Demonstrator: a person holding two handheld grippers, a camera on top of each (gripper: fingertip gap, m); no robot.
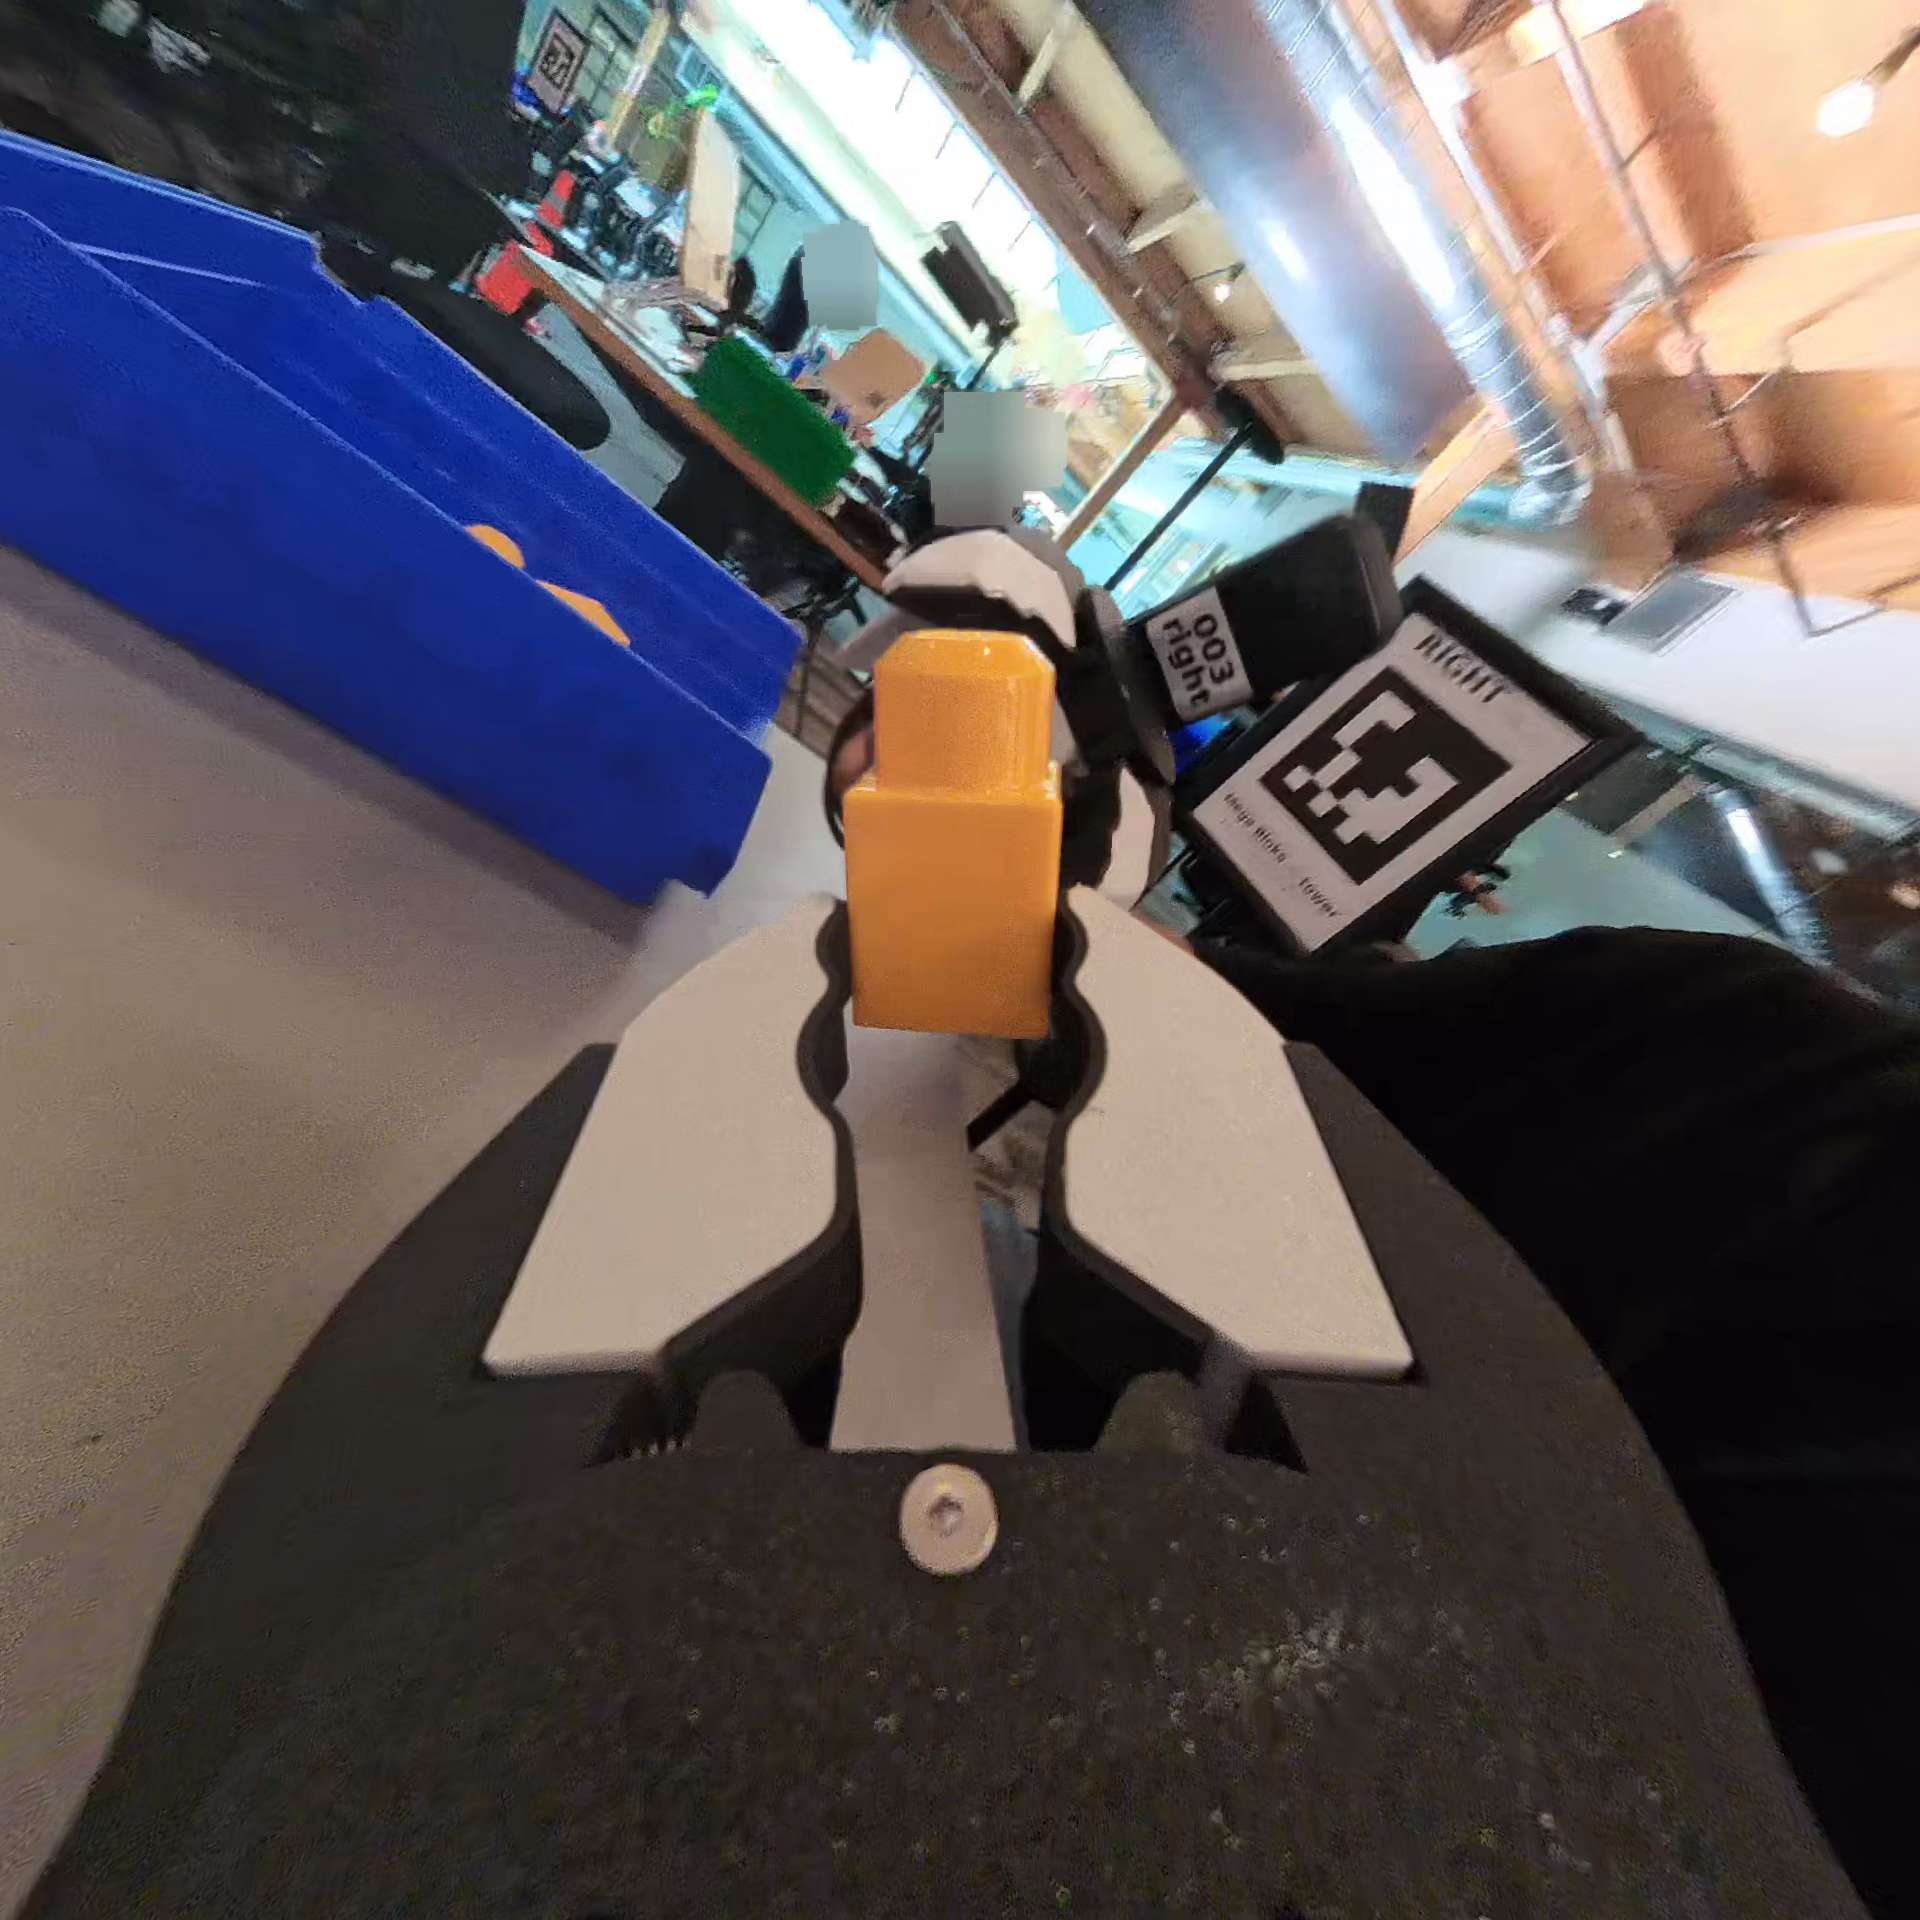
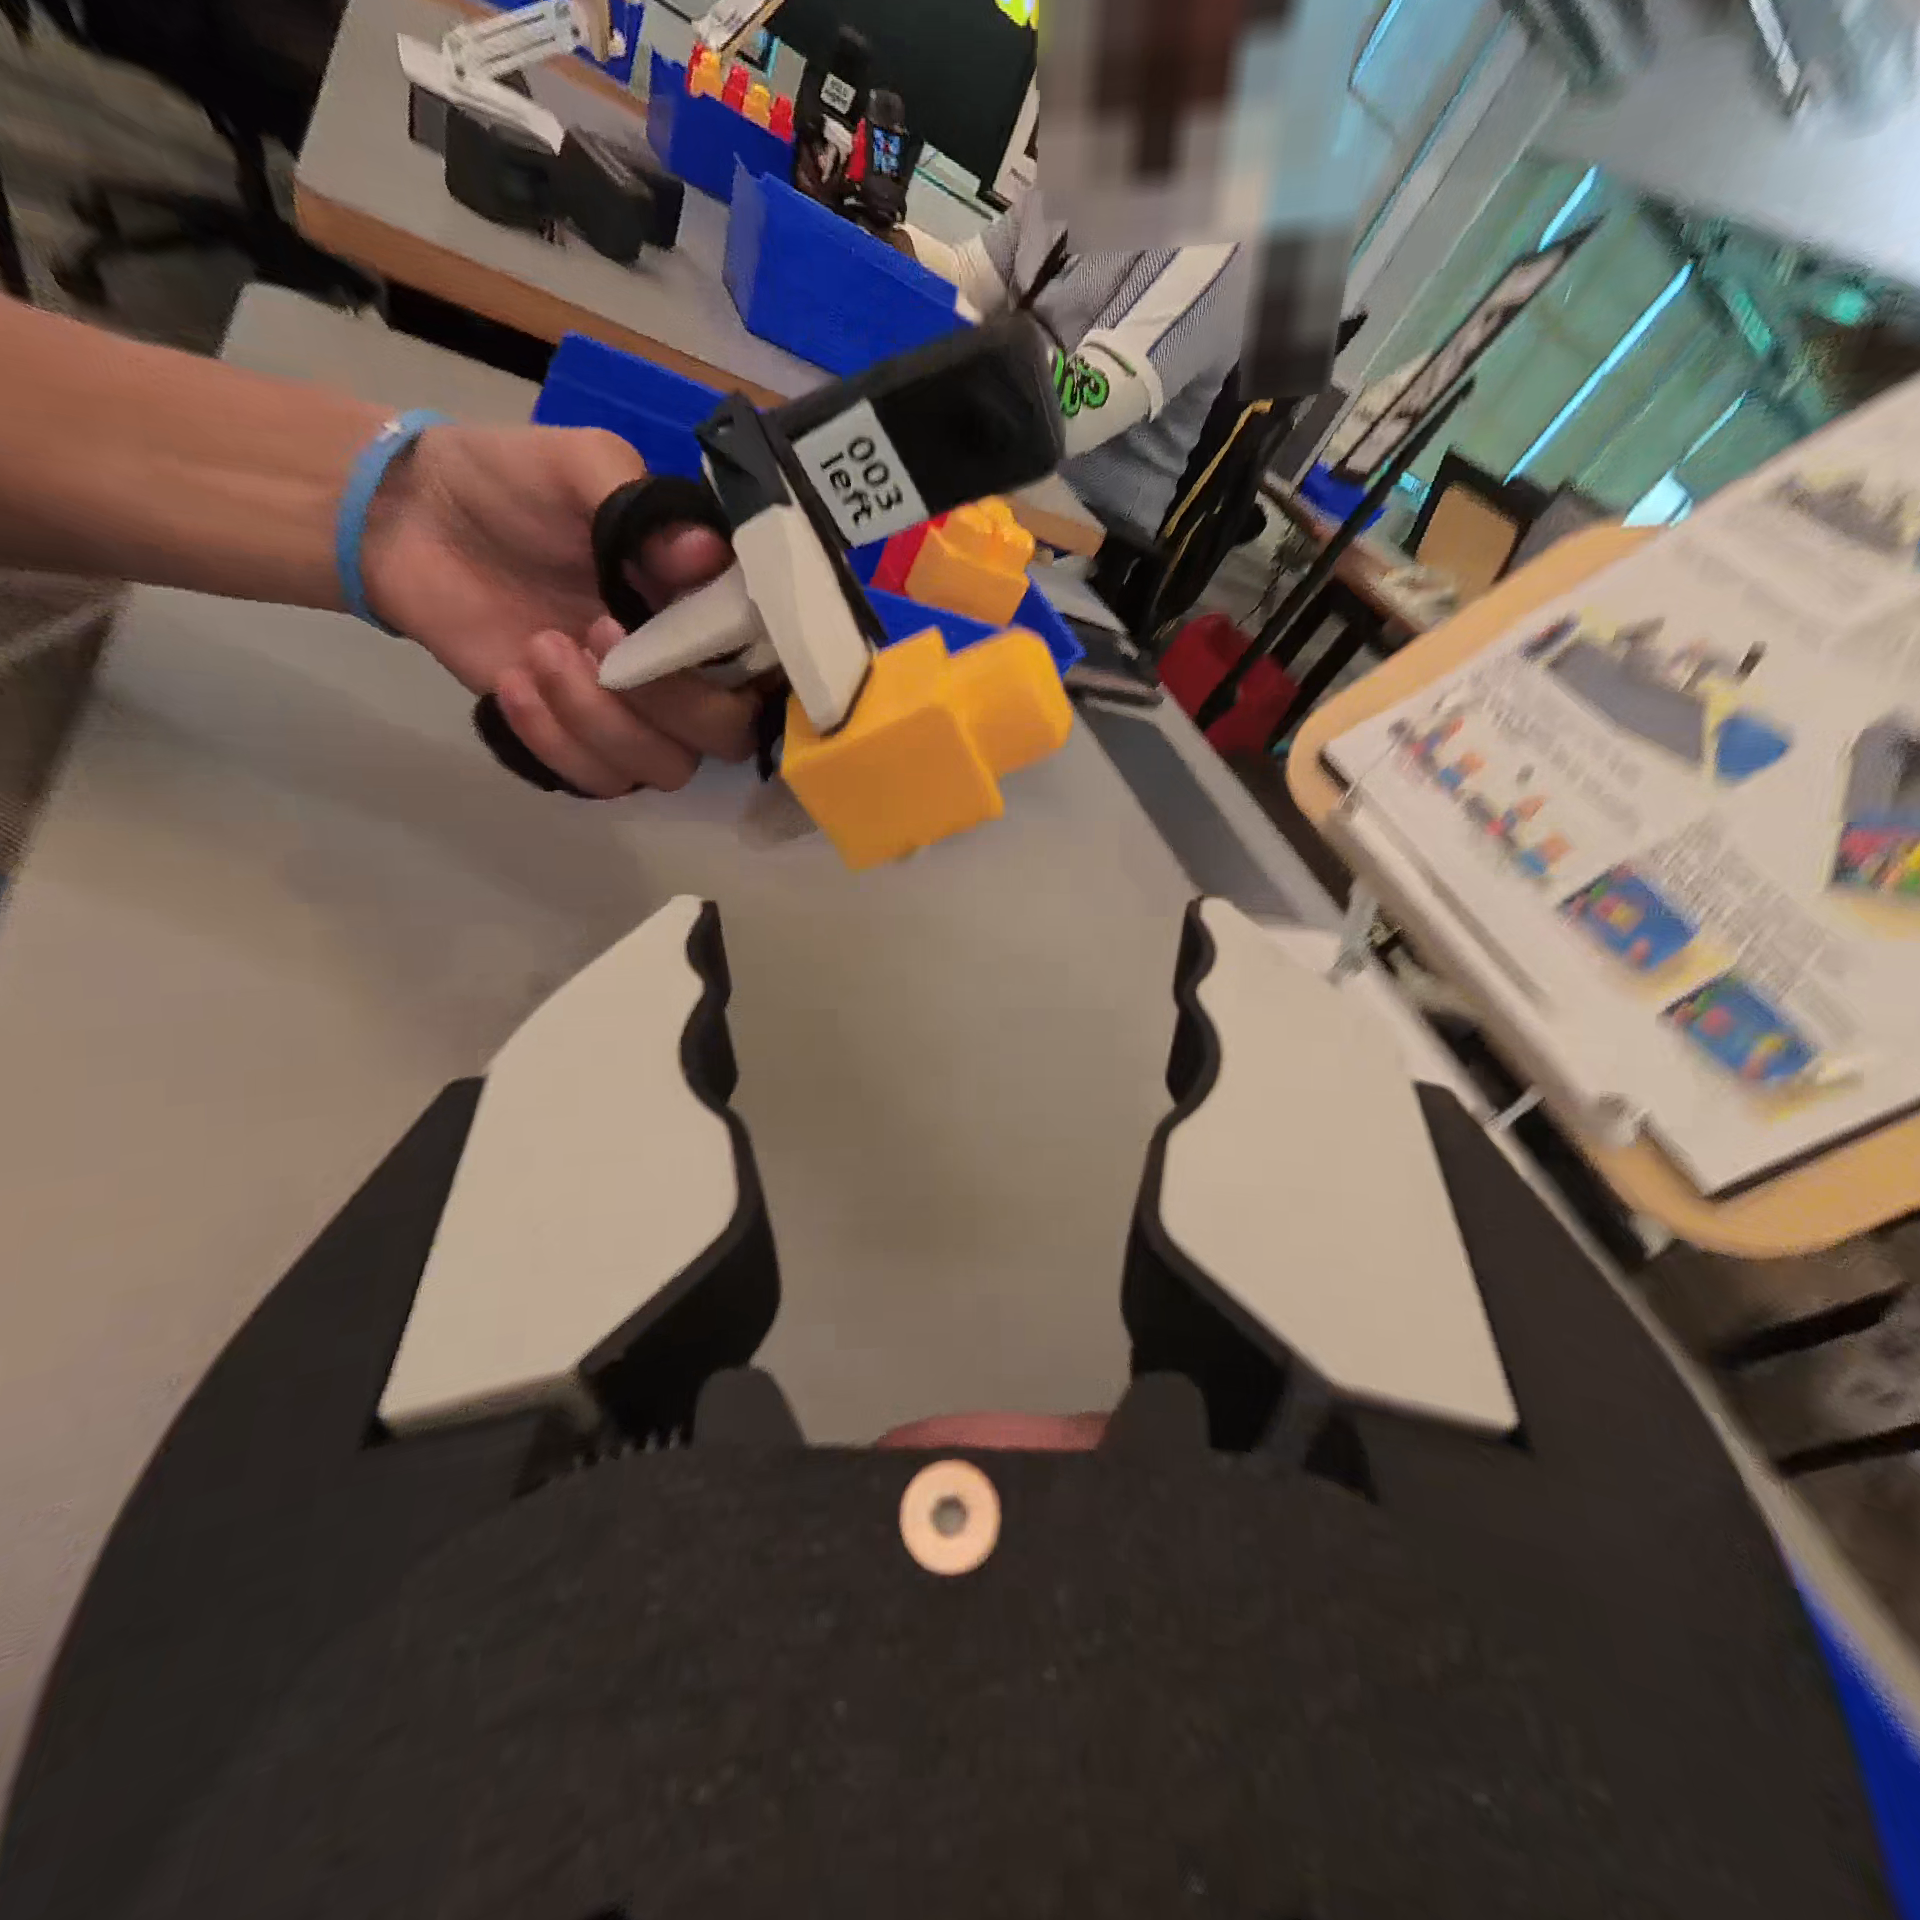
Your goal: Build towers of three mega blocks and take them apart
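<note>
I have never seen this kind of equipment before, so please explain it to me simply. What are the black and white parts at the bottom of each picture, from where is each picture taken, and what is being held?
There is no robot here. A person holds one hand tool in each hand, and each tool is a two-finger gripper with a camera looking forward along its fingers.

The left wrist view comes from the left gripper. Its white fingers are closed on an orange block, held above the grey table. A blue bin stands on the table to the left.

The right wrist view comes from the right gripper. Its fingers are wide apart and hold nothing. Farther off you see the person's hand holding the left gripper with the same orange block. Behind it, more coloured blocks lie in a blue bin. At the right is a board with printed sheets.
</note>
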